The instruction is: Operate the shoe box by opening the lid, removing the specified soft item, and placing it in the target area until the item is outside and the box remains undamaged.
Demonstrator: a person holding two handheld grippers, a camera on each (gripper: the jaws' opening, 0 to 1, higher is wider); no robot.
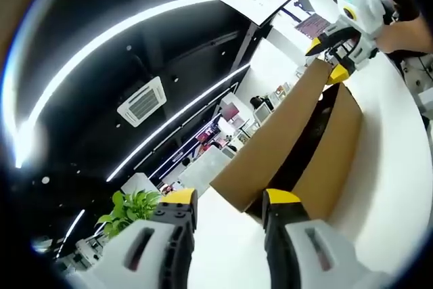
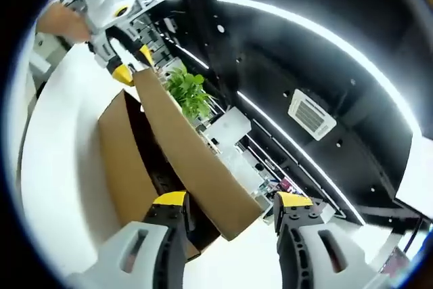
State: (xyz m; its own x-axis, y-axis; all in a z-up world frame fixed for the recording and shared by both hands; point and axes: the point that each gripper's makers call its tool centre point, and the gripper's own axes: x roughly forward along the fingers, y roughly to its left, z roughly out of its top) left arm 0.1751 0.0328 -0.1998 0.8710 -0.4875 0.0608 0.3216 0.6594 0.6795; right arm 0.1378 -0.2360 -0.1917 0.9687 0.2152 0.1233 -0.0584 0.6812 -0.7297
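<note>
Resting on the white tabletop (image 1: 399, 140), the brown cardboard shoe box (image 1: 335, 160) is seen with its lid (image 1: 277, 137) raised on a steep slant above the dark interior. In the left gripper view, the left claw (image 1: 230, 206) is held with its yellow-tipped jaws spread apart at the near end of the box, the lid's lower corner lying just between and beyond them; whether either jaw touches the cardboard cannot be told. At the far end of the lid in the same view, the right claw (image 1: 331, 59) is seen pressed against the lid's upper edge, with a hand (image 1: 406, 35) behind it. In the right gripper view, the right claw (image 2: 230, 202) is shown open, its jaws set either side of the lid's near corner, and the left claw (image 2: 132, 64) is seen at the far end of the lid. The contents of the box cannot be made out in the dark gap. A green plant (image 2: 189, 93) and a ceiling vent (image 2: 311, 114) are visible beyond.
</note>
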